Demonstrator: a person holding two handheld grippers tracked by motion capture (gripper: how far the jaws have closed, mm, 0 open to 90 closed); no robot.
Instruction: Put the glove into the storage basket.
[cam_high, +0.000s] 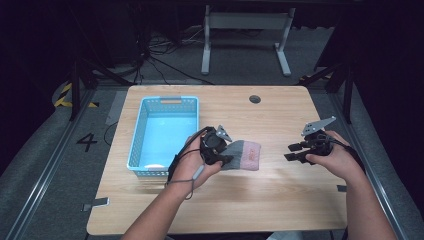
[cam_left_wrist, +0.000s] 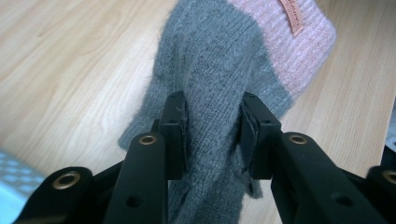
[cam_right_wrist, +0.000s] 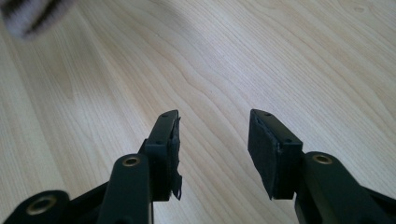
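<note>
The wooden table (cam_high: 280, 200) carries everything, its light grain running left to right, with a small round dark grommet (cam_high: 255, 99) near its far edge. On its left side, reaching toward the far left corner, stands a light blue plastic basket (cam_high: 141, 127) with latticed walls and a handle slot in the far wall; nothing can be made out inside it.

Just right of the basket's near right corner, around the middle of the table, lies a knitted sock (cam_high: 243, 154): fuzzy grey wool over most of its length, ending in a ribbed pink cuff that bears a small orange-brown label (cam_left_wrist: 293, 16). The cuff points toward the right edge.

The left gripper (cam_left_wrist: 212, 128) has its jaws pressed into the grey part of the sock, the wool bunched between the two pads; the person's left hand (cam_high: 192, 167) wraps the tool beside the basket.

The right gripper (cam_right_wrist: 214, 140) is held over bare wood toward the right edge, well apart from the sock, its jaws spread wide with nothing between them, in the right hand (cam_high: 335, 160).
</note>
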